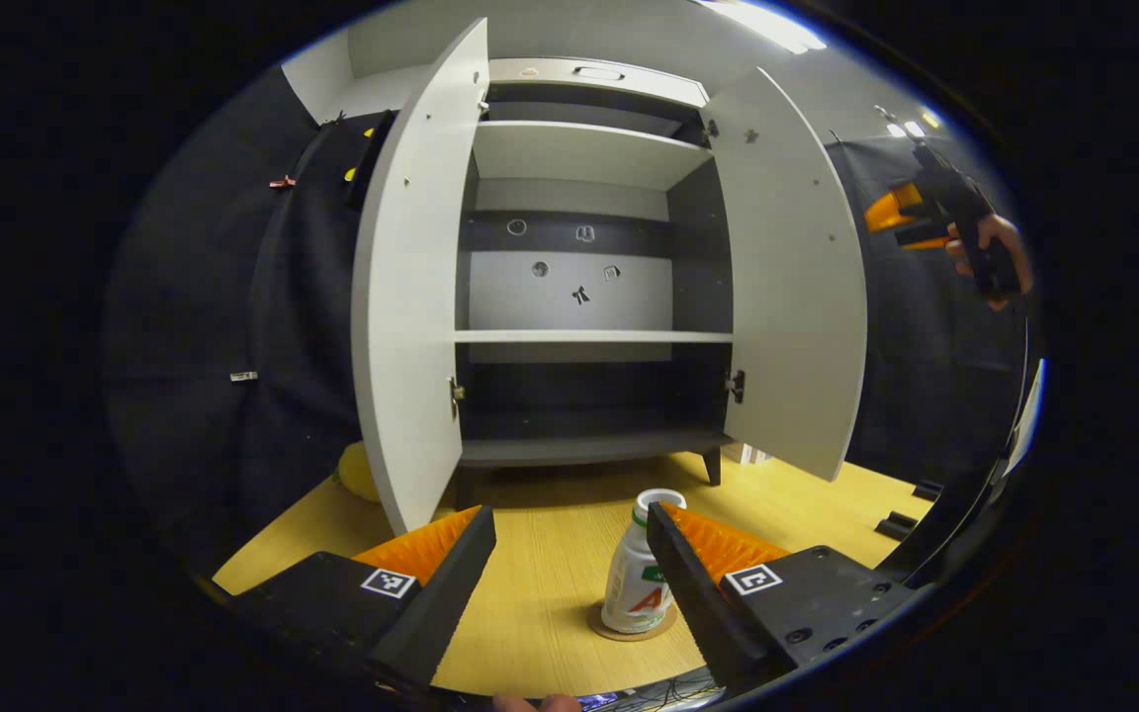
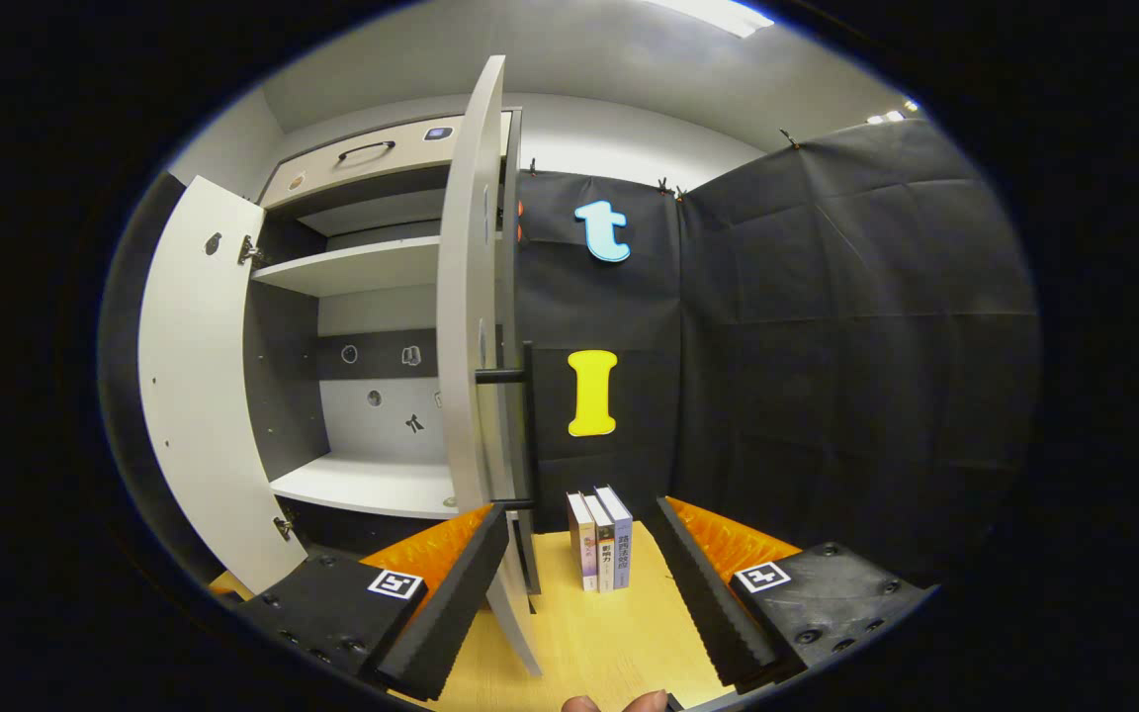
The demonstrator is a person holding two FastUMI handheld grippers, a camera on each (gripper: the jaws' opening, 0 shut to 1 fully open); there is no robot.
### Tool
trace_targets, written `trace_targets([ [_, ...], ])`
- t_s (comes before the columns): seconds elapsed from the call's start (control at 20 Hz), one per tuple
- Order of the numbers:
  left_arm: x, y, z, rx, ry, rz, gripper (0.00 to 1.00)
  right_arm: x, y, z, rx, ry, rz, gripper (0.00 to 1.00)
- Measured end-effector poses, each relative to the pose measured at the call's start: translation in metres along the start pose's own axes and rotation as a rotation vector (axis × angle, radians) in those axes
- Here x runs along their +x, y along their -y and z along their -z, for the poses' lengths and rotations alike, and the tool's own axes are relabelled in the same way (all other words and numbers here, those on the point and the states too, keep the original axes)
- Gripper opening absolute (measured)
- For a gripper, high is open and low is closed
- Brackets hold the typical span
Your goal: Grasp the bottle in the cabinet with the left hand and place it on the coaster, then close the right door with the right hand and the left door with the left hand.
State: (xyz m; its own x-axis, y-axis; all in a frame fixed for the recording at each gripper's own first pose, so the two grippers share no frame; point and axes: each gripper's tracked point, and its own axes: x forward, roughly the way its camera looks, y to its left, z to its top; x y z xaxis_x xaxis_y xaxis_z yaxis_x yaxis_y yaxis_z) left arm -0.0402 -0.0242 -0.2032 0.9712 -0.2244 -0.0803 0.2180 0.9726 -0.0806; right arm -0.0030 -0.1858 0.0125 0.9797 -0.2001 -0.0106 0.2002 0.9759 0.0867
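Standing at the back of the worktop [image 1: 550, 583], the cabinet [image 1: 589, 297] has both doors swung wide, its pale shelves bare in the left gripper view. The left door [image 1: 411, 297] and the right door [image 1: 792, 287] flare outward on either side of the opening. In the right gripper view the right door [image 2: 476, 316] is seen nearly edge-on, its dark bar handle [image 2: 527, 425] facing the camera, and the left door [image 2: 199, 386] hangs open farther off.

Three books [image 2: 601, 541] stand upright on the worktop just beyond the right door's edge.

The left gripper [image 1: 569, 544] has its jaws spread wide; the bottle [image 1: 641, 578] stands upright on the round coaster [image 1: 634, 629], just inside the right-hand finger, and I cannot tell whether that finger touches it. The other finger is well apart from it.

The right gripper [image 2: 579, 539] also has its jaws spread, with the door's lower edge between them near the left-hand finger. In the left gripper view it [image 1: 911, 222] shows to the right of the cabinet, held by a hand [image 1: 1000, 252].
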Motion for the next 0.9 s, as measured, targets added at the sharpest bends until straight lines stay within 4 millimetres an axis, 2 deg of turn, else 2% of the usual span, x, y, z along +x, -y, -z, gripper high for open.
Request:
trace_targets([
  [0.35, -0.014, -0.044, -0.115, -0.066, 0.104, -0.122, 0.97, 0.024, 0.019, -0.014, -0.019, 0.023, 0.035, 0.98],
  [0.45, -0.017, -0.056, -0.136, -0.063, 0.117, -0.160, 0.97, 0.034, 0.025, -0.024, -0.015, 0.045, 0.047, 0.98],
  [0.7, -0.020, -0.086, -0.158, -0.045, 0.069, -0.227, 0.96, 0.064, 0.026, -0.038, -0.041, 0.069, 0.063, 0.98],
  [0.75, -0.021, -0.091, -0.162, -0.042, 0.068, -0.238, 0.96, 0.064, 0.027, -0.044, -0.056, 0.089, 0.067, 0.97],
  [0.9, -0.025, -0.102, -0.162, -0.036, 0.059, -0.263, 0.97, 0.065, 0.024, -0.043, -0.035, 0.081, 0.059, 0.95],
])
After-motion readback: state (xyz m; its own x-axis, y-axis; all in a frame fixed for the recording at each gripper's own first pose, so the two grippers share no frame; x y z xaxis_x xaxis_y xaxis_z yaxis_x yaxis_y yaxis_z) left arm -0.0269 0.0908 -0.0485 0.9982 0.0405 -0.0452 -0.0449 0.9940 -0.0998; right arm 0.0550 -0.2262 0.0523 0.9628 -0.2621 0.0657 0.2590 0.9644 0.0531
